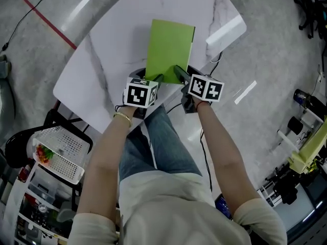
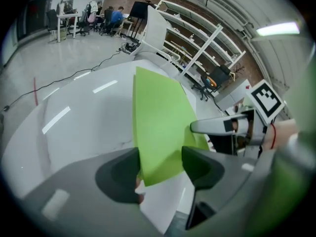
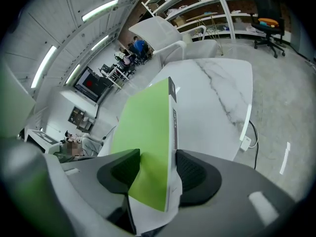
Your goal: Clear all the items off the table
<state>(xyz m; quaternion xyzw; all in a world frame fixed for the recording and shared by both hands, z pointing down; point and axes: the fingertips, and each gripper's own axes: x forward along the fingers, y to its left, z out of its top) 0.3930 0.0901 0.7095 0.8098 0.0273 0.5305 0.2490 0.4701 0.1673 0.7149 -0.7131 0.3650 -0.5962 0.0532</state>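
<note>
A thin green book point(image 1: 169, 47) with white pages is held by its near edge over the white marble table point(image 1: 102, 60). My left gripper point(image 1: 157, 78) is shut on its near left corner and my right gripper point(image 1: 179, 74) on its near right corner. In the left gripper view the green cover point(image 2: 158, 127) runs between the dark pads of the left gripper point(image 2: 160, 169), white pages sag below, and the right gripper's finger point(image 2: 217, 126) shows at the right. In the right gripper view the book point(image 3: 148, 127) stands on edge in the right gripper point(image 3: 157, 169), spine against the right pad.
A white perforated basket point(image 1: 61, 154) with colourful items sits on a black chair point(image 1: 20, 147) at my lower left. A red line point(image 1: 48, 22) marks the floor beyond the table. A cable and plug point(image 3: 244, 142) hang by the table's right edge. Shelving point(image 2: 197, 38) stands behind.
</note>
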